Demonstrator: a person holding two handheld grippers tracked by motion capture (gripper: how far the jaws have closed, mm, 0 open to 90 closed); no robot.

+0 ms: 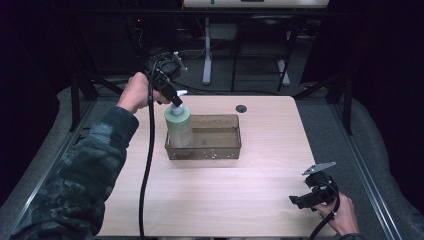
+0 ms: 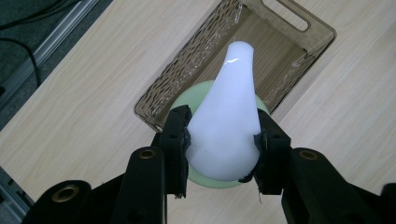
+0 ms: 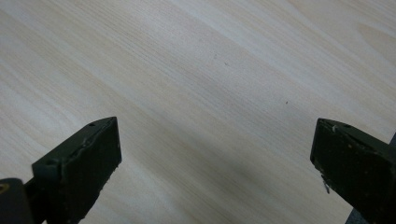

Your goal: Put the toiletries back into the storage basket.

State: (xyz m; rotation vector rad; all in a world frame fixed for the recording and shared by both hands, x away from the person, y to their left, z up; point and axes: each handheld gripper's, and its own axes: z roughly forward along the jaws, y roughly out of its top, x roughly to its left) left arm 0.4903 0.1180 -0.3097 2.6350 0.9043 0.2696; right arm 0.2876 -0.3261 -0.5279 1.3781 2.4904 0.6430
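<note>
left arm stretched forward, left tongs (image 2: 223, 140) clamping one pump bottle (image 1: 178, 125) in one basket (image 1: 220, 150); right tongs (image 3: 215, 158) wide over tabletop (image 1: 260, 195).

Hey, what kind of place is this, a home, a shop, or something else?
Probably a lab or recording workspace, not a home: a bare wooden table ringed by dark curtains, a metal frame beside it, and cabled handheld grippers, the left gripper holding a pump bottle.

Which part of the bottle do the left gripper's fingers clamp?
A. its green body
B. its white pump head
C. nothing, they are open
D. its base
B: the left gripper has its fingers shut against the white pump head of the bottle.
</note>
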